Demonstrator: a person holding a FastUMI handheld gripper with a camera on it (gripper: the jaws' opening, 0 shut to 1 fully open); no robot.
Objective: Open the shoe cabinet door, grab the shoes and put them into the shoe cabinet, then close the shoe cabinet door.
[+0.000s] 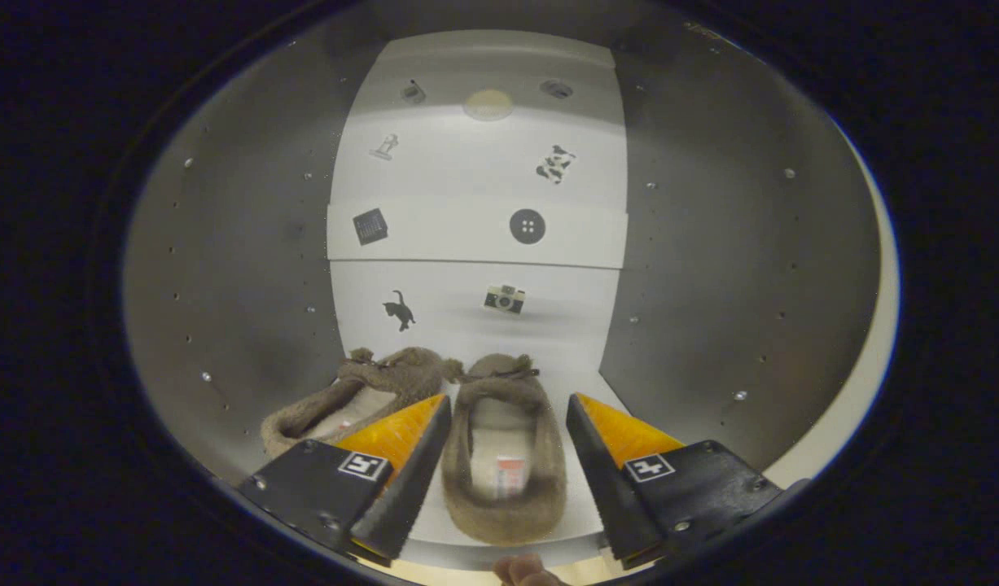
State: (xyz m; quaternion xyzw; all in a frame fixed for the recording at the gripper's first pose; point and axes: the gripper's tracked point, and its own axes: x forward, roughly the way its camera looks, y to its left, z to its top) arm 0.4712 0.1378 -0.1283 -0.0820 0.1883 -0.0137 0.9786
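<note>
Your gripper (507, 411) points level and straight ahead, its two fingers (401, 456) spread wide apart and pressing on nothing; your fingertip (525, 571) shows just beneath.

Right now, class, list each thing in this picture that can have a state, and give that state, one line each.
Gripper: open, fingers apart on either side of the right slipper, not pressing it.
Right slipper: upright on the cabinet floor, between the fingers.
Left slipper: upright beside it, partly behind the left finger.
Shoe cabinet: open, both slippers inside.
</note>
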